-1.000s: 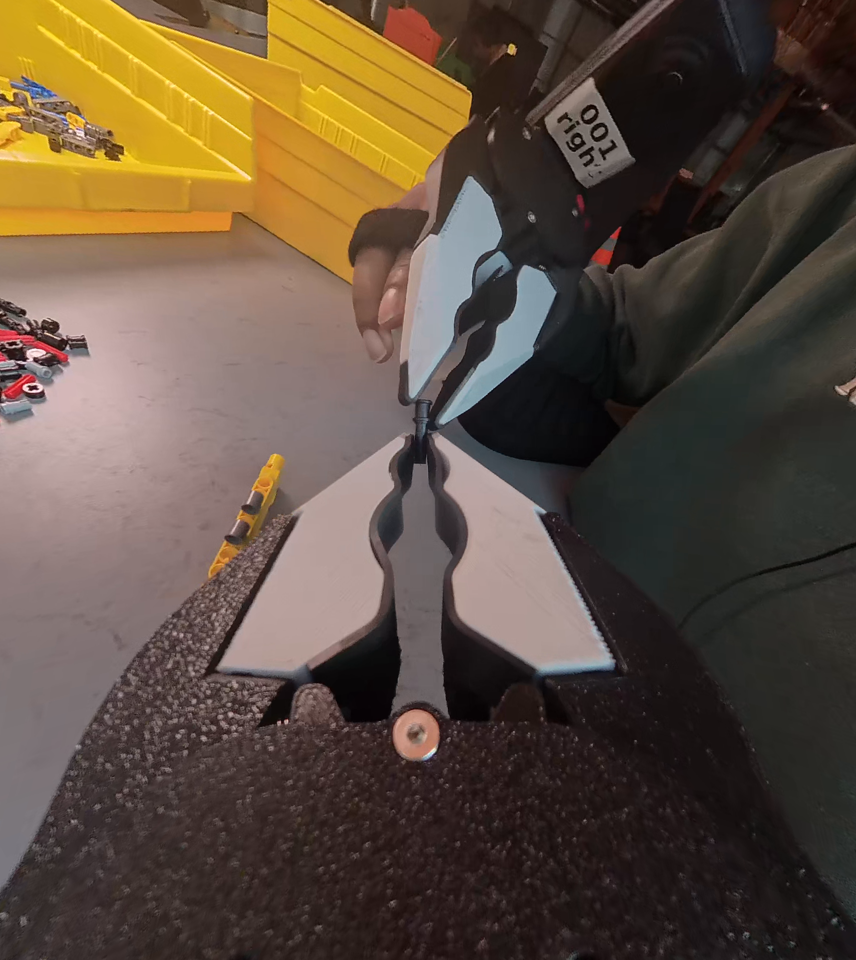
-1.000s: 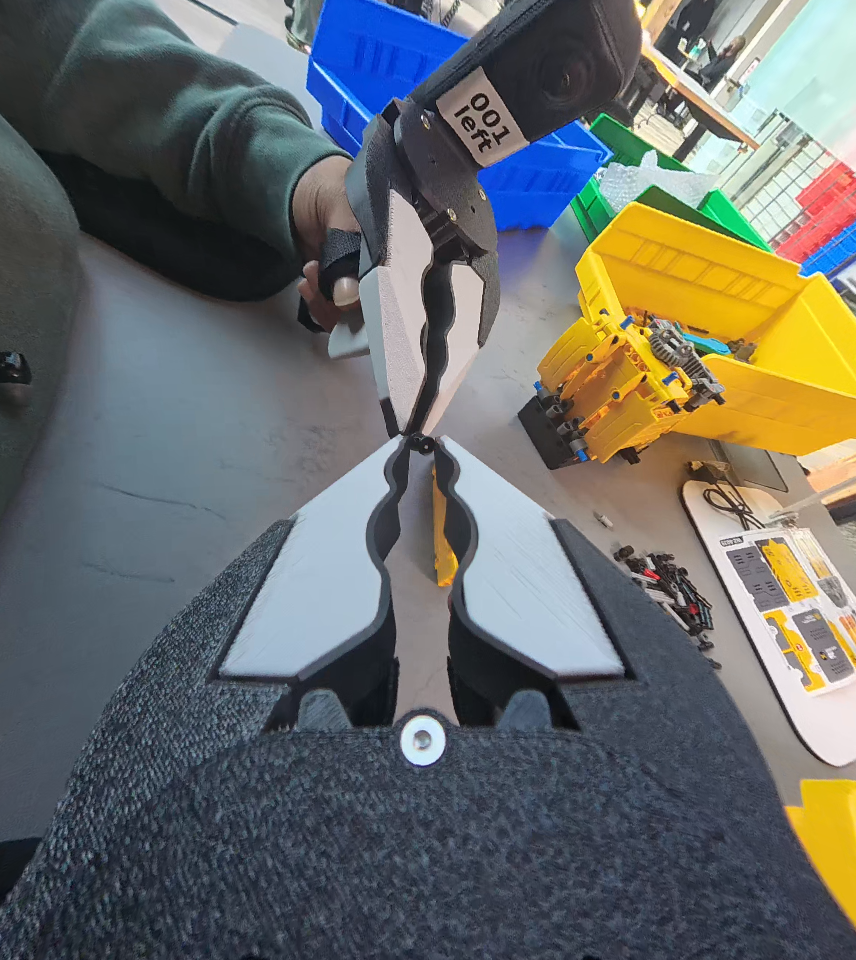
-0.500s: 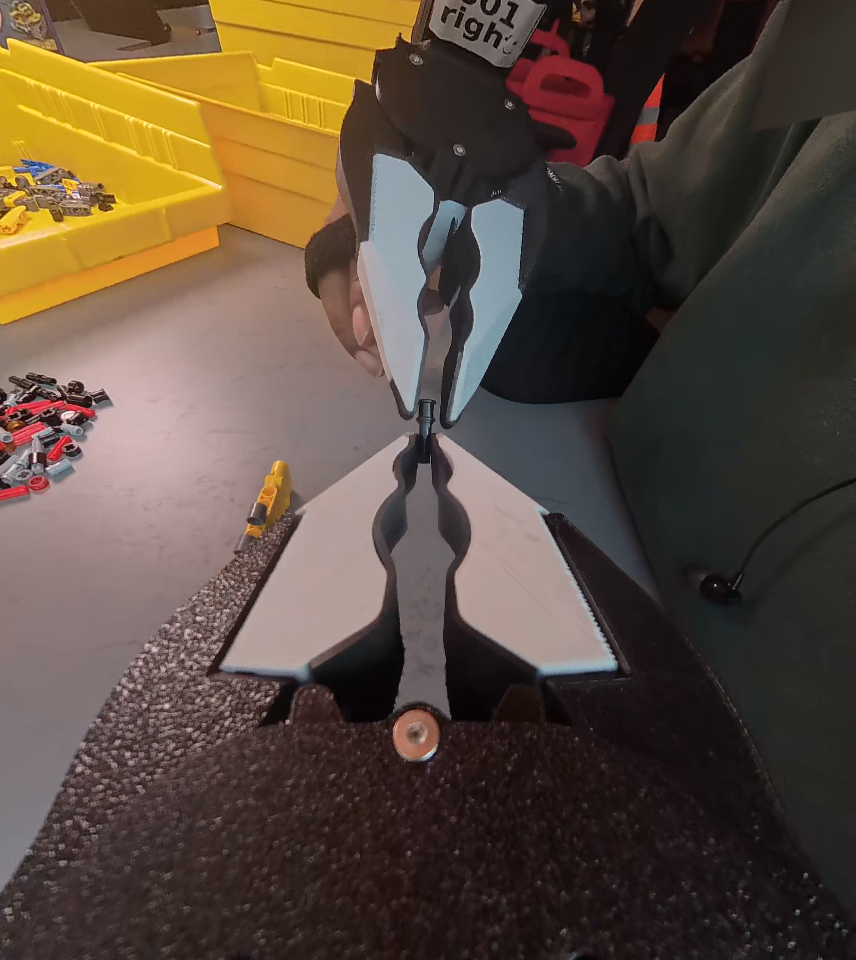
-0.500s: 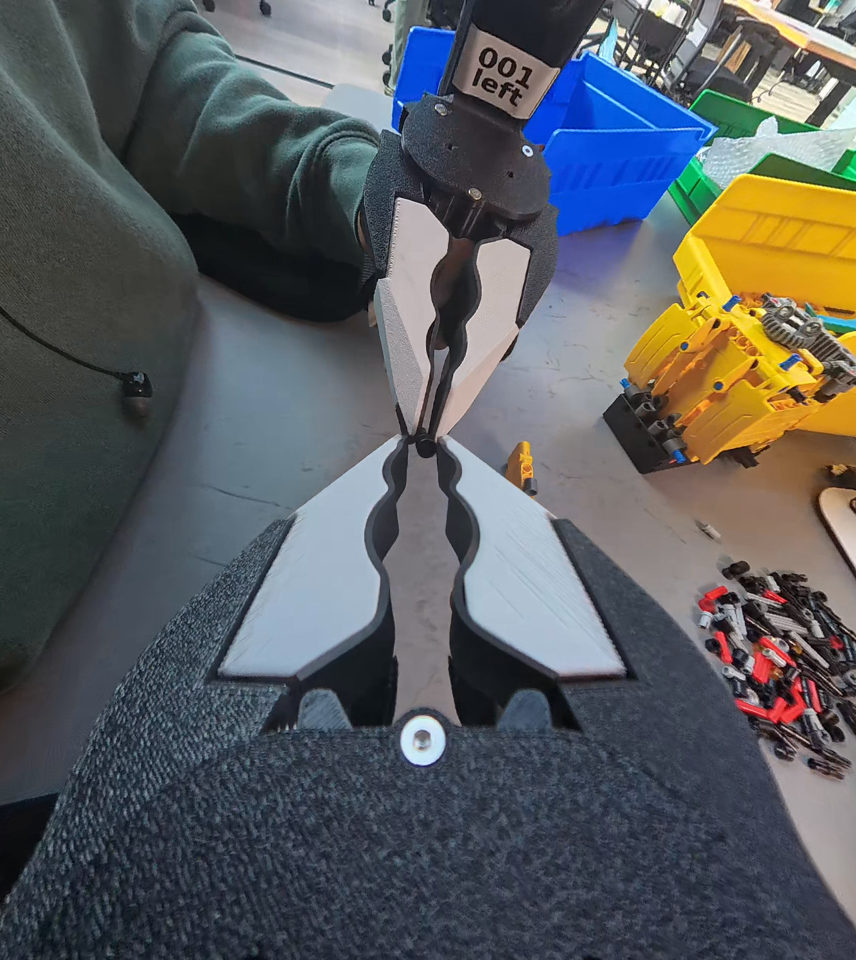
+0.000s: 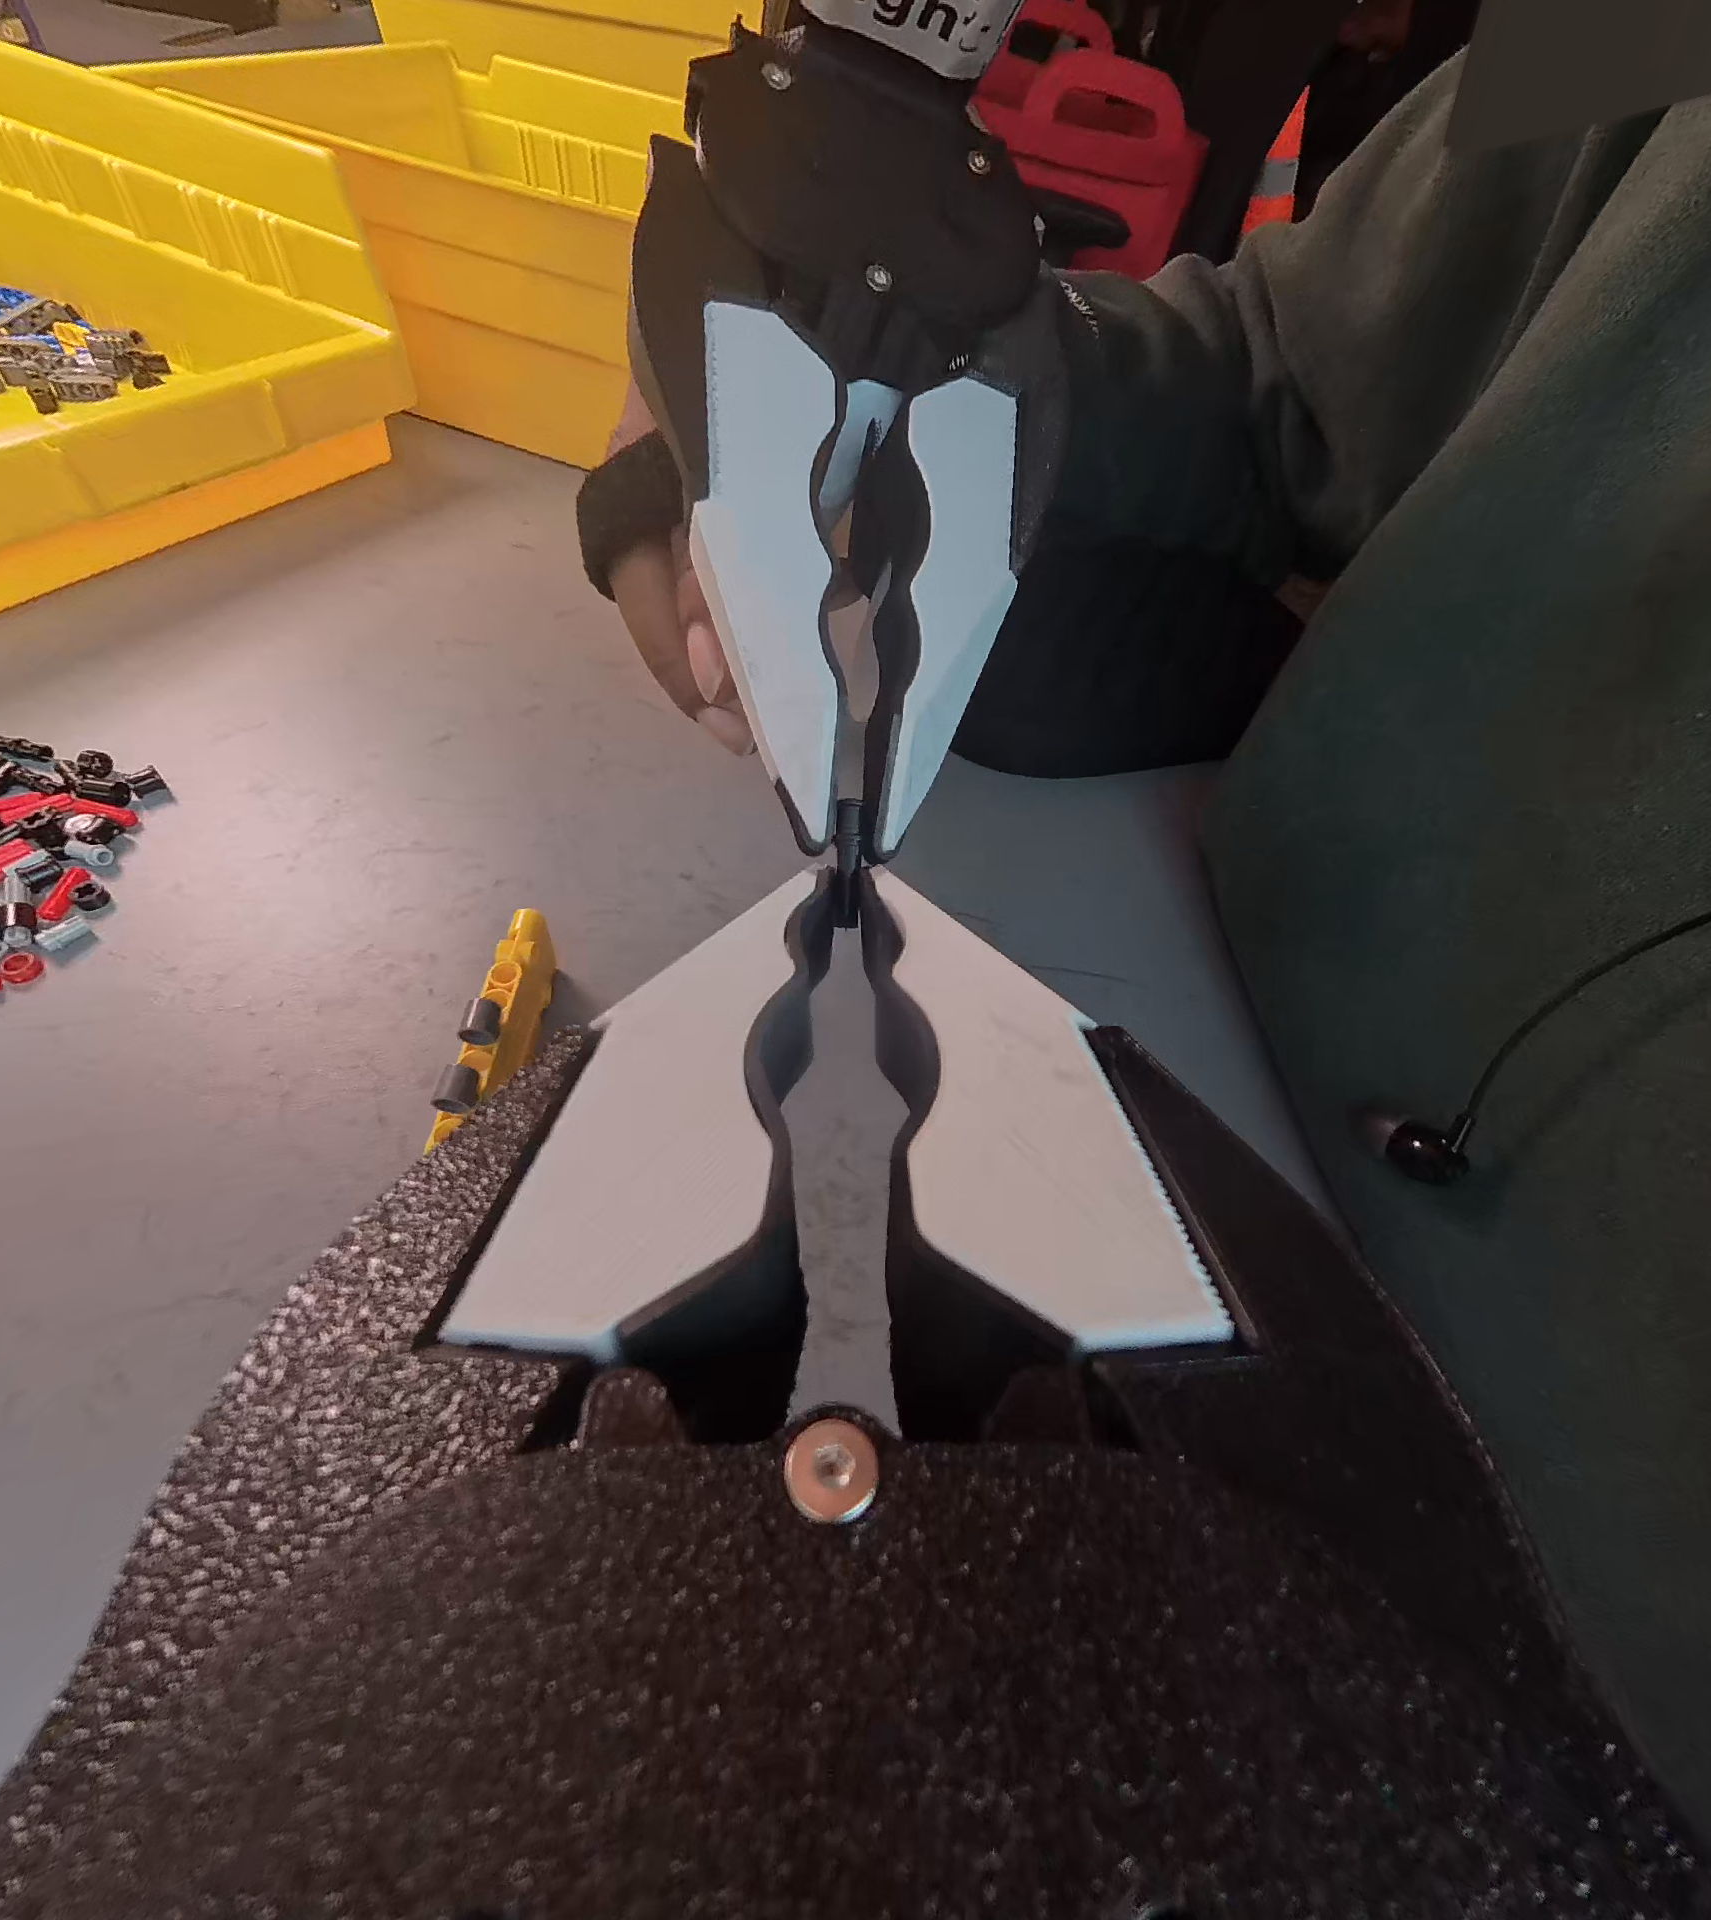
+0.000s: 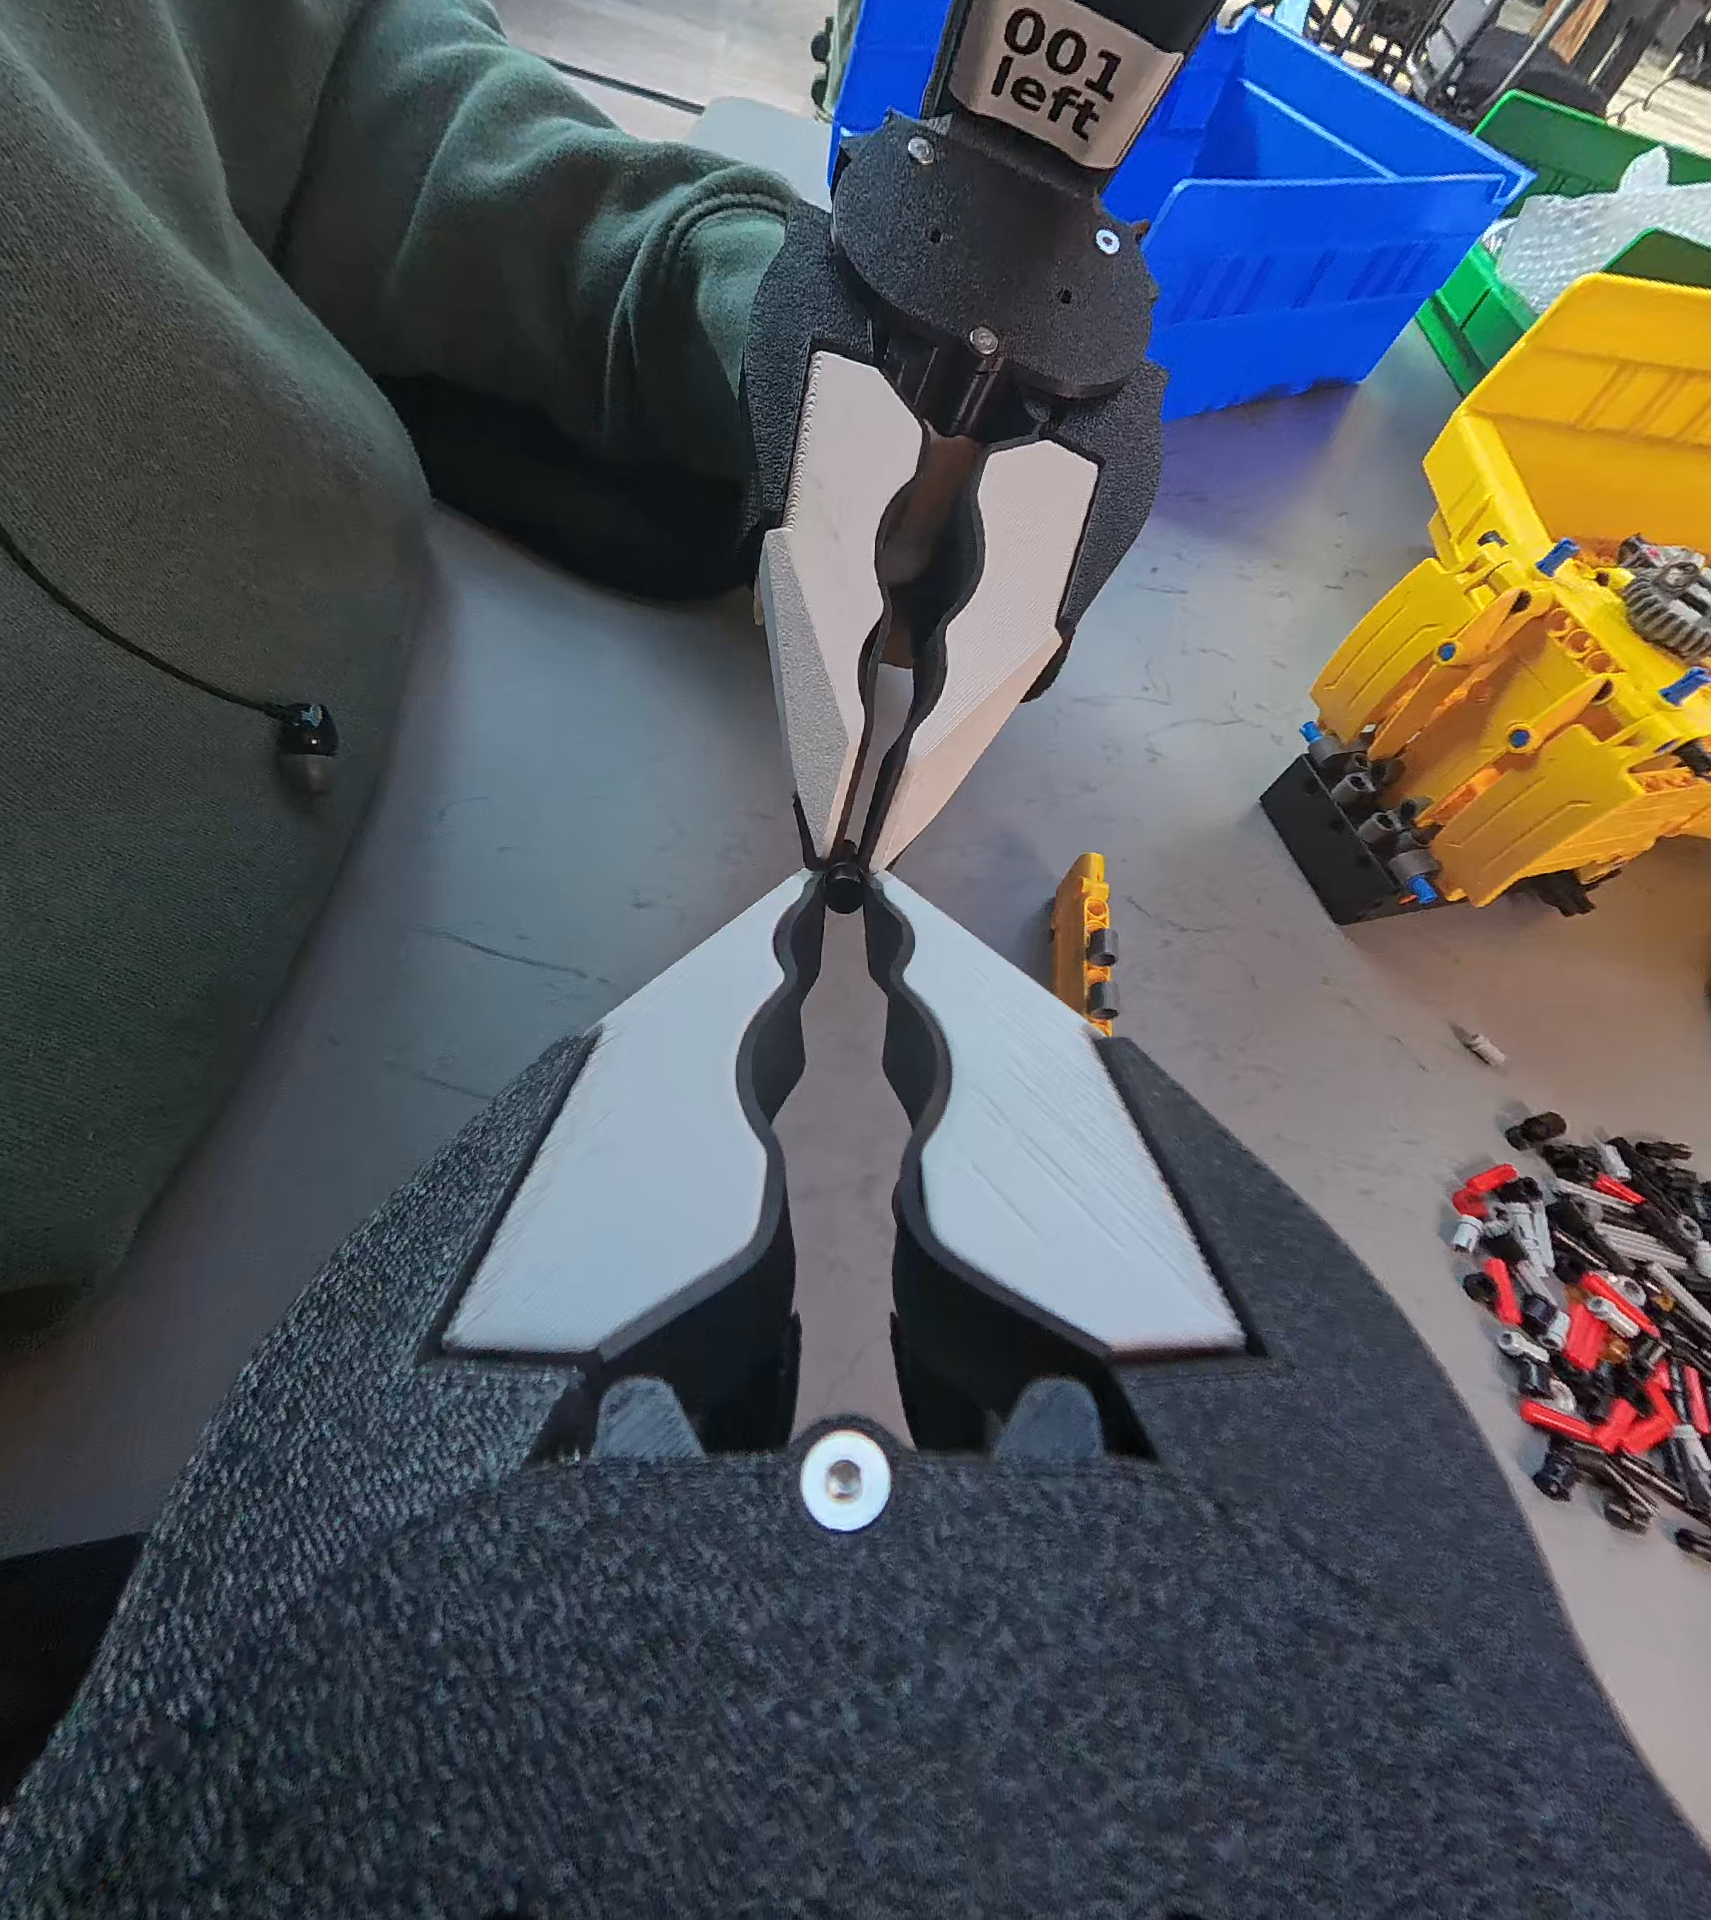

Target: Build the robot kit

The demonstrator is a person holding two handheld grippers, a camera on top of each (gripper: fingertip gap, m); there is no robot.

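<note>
Left gripper (image 5: 846, 902) clenched on a small black pin (image 5: 847, 862), tips meeting at 12 o'clock in its own view; right gripper (image 5: 847, 831) comes down from 12 o'clock, tip to tip, also pinched on the same pin. In the right wrist view the right gripper (image 6: 843, 896) has the pin (image 6: 842, 890) end-on between its tips, the left gripper (image 6: 846, 847) just above it, touching the pin. Both are held above the grey table (image 5: 331, 790). A hand (image 5: 685, 634) grips the right tool at 11 o'clock; green sleeve (image 6: 539, 260) at 11 o'clock in the right view. Yellow beam with black pegs (image 5: 503, 1003) lies on the table at 9 o'clock just beside the left gripper's body, same beam (image 6: 1088, 940) at 2 o'clock near the right tips. Loose pile of red, black, grey parts (image 5: 4, 862) at 9 o'clock, farther out; same pile (image 6: 1640, 1351) at 4 o'clock. Yellow brick model (image 6: 1557, 727) at 2 o'clock. Yellow bins (image 5: 134, 343) at 10 o'clock, blue bin (image 6: 1287, 239) at 1 o'clock.
</note>
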